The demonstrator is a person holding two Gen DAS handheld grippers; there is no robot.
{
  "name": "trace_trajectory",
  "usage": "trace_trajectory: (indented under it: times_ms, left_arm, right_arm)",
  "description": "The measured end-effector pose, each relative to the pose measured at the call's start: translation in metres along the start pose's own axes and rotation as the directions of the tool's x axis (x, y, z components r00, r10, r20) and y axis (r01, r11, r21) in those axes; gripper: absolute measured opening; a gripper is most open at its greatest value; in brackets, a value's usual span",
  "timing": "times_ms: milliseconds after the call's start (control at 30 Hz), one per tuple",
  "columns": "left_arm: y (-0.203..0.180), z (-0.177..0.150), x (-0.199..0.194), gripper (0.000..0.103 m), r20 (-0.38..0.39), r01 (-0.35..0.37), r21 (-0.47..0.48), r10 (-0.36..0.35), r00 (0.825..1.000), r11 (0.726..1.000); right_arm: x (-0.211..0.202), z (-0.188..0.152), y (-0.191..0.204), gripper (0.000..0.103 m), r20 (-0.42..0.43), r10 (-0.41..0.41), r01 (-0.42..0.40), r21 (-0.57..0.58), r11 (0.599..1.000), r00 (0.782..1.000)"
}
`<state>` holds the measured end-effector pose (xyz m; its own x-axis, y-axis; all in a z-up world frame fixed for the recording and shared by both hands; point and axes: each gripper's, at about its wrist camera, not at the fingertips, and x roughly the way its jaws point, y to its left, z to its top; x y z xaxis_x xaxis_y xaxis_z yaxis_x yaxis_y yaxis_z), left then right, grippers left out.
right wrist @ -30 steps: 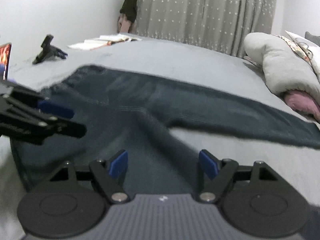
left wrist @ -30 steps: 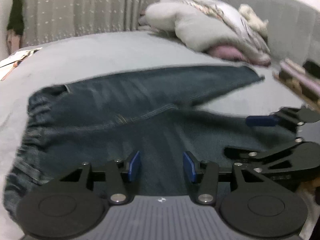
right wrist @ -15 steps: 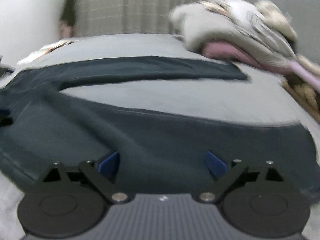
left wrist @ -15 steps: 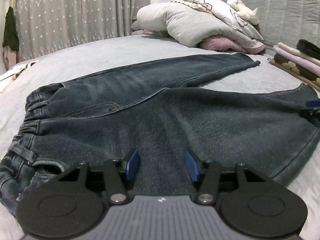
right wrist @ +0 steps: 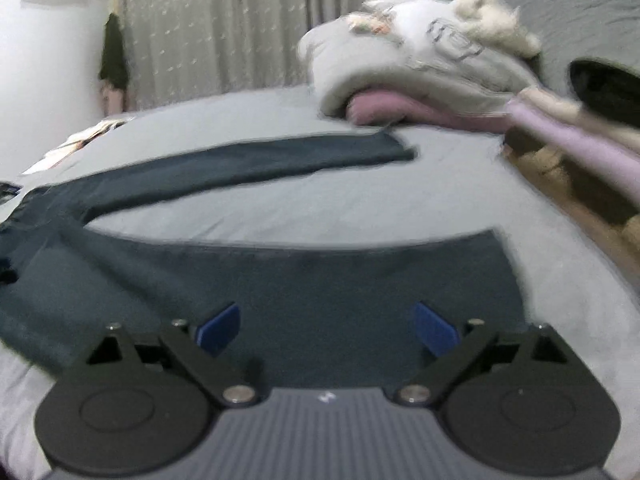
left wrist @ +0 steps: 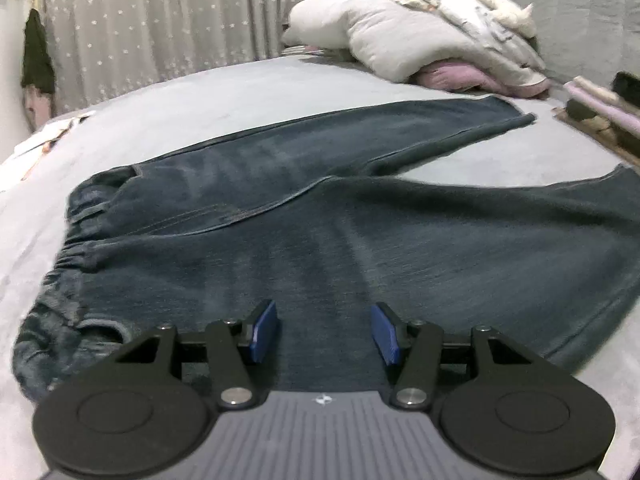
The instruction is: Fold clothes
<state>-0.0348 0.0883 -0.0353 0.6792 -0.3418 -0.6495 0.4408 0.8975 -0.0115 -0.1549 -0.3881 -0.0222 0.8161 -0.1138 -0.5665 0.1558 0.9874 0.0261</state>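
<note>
A pair of dark blue jeans [left wrist: 320, 216] lies flat on the grey bed [left wrist: 224, 96], waistband at the left, the two legs spread apart toward the right. My left gripper [left wrist: 325, 334] is open and empty, just above the near leg close to the seat. In the right wrist view the jeans [right wrist: 320, 280] show both legs, the far one ending near the pillows. My right gripper [right wrist: 327, 330] is open wide and empty over the lower part of the near leg, close to its hem.
A heap of pillows and bedding [left wrist: 432, 40] lies at the head of the bed by the grey headboard [left wrist: 580, 12]. A stack of folded clothes [right wrist: 580, 160] sits at the right edge. Curtains [left wrist: 160, 28] hang behind; papers [left wrist: 48, 136] lie at the far left.
My right gripper has swung right along the near leg, from the crotch area to near the hem. My left gripper has shifted slightly; the right gripper has left its view. Both stay open.
</note>
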Motion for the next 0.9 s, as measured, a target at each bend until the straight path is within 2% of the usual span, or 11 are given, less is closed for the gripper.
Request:
trace_trajectory:
  times_ms: [100, 233, 367, 500, 533, 600, 633, 667, 733, 900]
  left_arm:
    - [-0.013, 0.001, -0.001, 0.051, 0.024, 0.036, 0.012, -0.037, 0.999, 0.999]
    - [-0.038, 0.003, 0.001, 0.051, 0.044, 0.116, 0.088, -0.12, 0.992, 0.989]
    - [-0.054, 0.006, 0.01, 0.051, 0.022, 0.211, 0.105, -0.215, 0.976, 0.972]
    - [-0.069, 0.005, 0.013, 0.052, 0.013, 0.258, 0.153, -0.263, 0.965, 0.954]
    - [-0.072, 0.003, 0.014, 0.052, 0.012, 0.264, 0.169, -0.27, 0.963, 0.95]
    - [-0.071, -0.003, 0.017, 0.052, 0.024, 0.278, 0.168, -0.285, 0.958, 0.946]
    - [-0.069, -0.004, 0.018, 0.052, 0.027, 0.285, 0.161, -0.293, 0.956, 0.945]
    - [-0.068, -0.005, 0.018, 0.052, 0.027, 0.292, 0.152, -0.3, 0.954, 0.944]
    - [-0.064, -0.004, 0.018, 0.052, 0.023, 0.314, 0.128, -0.319, 0.947, 0.941]
    - [-0.065, -0.005, 0.016, 0.052, 0.017, 0.314, 0.138, -0.32, 0.947, 0.939]
  right_arm:
    - [0.009, 0.015, -0.032, 0.089, 0.01, -0.124, 0.123, 0.019, 0.992, 0.992]
    - [0.029, 0.024, -0.063, 0.085, -0.005, -0.191, 0.191, 0.048, 0.98, 0.982]
    - [0.049, 0.025, -0.082, 0.078, -0.021, -0.183, 0.185, 0.096, 0.978, 0.983]
    - [0.077, 0.023, -0.095, 0.075, -0.05, -0.152, 0.157, 0.138, 0.978, 0.987]
    - [0.081, 0.021, -0.095, 0.07, -0.044, -0.144, 0.149, 0.14, 0.979, 0.989]
    - [0.086, 0.02, -0.092, 0.044, -0.029, -0.124, 0.127, 0.127, 0.984, 0.992]
    - [0.088, 0.02, -0.09, 0.017, -0.022, -0.11, 0.111, 0.114, 0.987, 0.994]
    - [0.089, 0.022, -0.088, 0.006, -0.018, -0.11, 0.111, 0.105, 0.988, 0.994]
    - [0.086, 0.024, -0.082, 0.004, 0.008, -0.162, 0.161, 0.074, 0.984, 0.987]
    - [0.078, 0.031, -0.074, 0.003, 0.078, -0.22, 0.217, 0.041, 0.975, 0.972]
